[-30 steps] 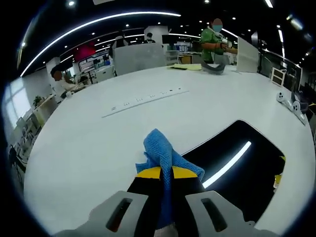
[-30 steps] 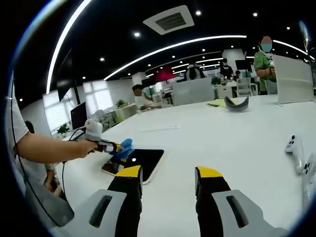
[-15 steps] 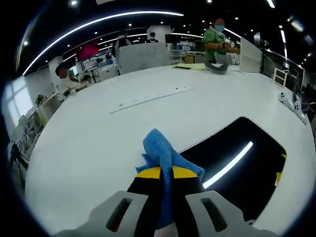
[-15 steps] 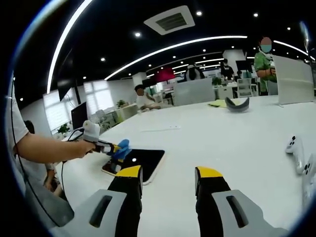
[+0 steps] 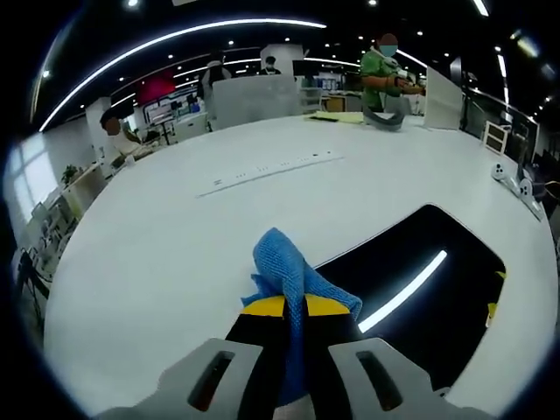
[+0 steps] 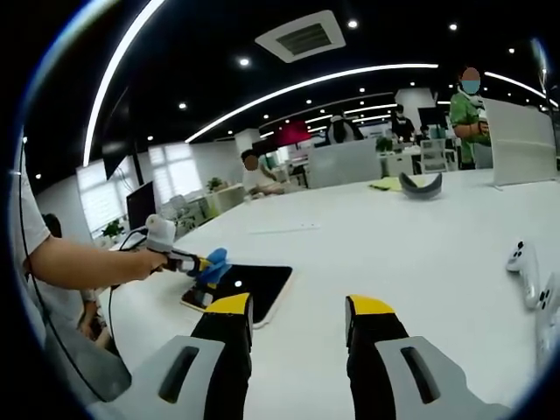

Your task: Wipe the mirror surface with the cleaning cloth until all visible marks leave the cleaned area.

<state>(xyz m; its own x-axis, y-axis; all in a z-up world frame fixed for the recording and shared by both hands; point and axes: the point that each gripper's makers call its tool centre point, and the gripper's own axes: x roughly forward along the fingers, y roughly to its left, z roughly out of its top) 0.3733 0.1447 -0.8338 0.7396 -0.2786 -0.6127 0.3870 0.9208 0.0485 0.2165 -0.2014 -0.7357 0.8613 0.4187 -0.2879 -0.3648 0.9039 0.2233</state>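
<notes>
Your left hand-held gripper [image 5: 295, 324] is clamped on the blue cloth [image 5: 284, 271], which bunches up beyond the jaw tips. In the right gripper view your left hand [image 6: 144, 261] holds that tool out level over the near edge of the mirror [image 6: 249, 284], forearm extended from the left. The mirror lies flat on the white bench [image 5: 175, 236], dark, reflecting a ceiling light strip. Your right hand-held gripper [image 6: 293, 319] hangs above the bench, jaws wide apart, holding nothing

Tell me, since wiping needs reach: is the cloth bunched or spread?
Bunched: the blue cloth sticks out crumpled, pinched in the left gripper.
</notes>
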